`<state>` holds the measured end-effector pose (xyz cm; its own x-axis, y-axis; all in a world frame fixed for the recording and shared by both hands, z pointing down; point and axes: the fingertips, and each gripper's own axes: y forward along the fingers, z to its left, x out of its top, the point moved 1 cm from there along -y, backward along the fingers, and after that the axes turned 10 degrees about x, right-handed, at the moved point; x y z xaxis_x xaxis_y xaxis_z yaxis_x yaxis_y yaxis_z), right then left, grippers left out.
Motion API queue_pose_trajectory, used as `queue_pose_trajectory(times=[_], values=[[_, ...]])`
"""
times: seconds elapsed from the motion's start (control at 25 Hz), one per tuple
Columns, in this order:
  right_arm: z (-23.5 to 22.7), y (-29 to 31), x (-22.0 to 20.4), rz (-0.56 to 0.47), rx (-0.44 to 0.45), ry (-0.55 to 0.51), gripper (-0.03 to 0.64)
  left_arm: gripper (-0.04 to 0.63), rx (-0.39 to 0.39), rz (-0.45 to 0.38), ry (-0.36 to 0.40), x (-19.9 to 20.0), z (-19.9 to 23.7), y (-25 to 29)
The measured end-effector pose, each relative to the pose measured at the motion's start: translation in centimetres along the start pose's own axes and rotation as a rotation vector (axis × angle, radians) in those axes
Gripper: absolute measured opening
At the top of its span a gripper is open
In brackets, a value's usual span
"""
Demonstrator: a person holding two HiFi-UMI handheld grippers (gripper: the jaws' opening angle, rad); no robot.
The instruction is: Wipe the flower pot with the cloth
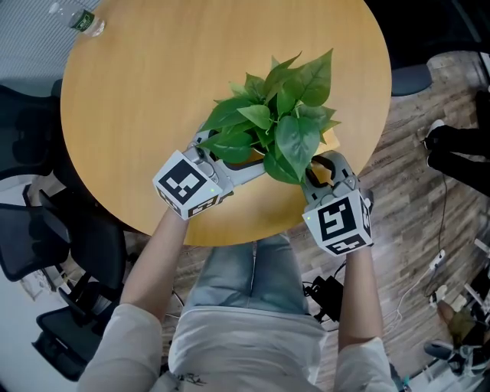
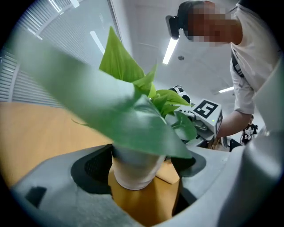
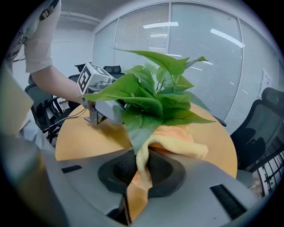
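A leafy green plant (image 1: 279, 115) stands in a white flower pot (image 2: 133, 173) near the front edge of the round wooden table (image 1: 153, 99). My left gripper (image 1: 228, 159) reaches in from the left with its jaws wide around the pot. The left pad lies against the pot, and a leaf hides the contact on the other side. My right gripper (image 1: 328, 170) comes in from the right, shut on a yellow-orange cloth (image 3: 175, 144). The cloth runs from the jaws up under the leaves, where the pot is hidden in the right gripper view.
A clear plastic bottle (image 1: 80, 19) lies at the table's far left edge. Black office chairs (image 1: 46, 237) stand to the left of the table. Someone's dark shoes (image 1: 452, 149) and cables (image 1: 440, 260) are on the wooden floor to the right.
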<state>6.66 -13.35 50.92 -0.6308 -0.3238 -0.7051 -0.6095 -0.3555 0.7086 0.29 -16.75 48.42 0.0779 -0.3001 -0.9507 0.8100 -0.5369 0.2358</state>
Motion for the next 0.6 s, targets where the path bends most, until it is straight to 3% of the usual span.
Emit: queue_pose_trajectory(times=[0.6], values=[[2.1,0.4,0.1,-0.003,0.047,-0.035,0.043,0.422,0.190,0.027,0.008,-0.3,-0.4,0.4]])
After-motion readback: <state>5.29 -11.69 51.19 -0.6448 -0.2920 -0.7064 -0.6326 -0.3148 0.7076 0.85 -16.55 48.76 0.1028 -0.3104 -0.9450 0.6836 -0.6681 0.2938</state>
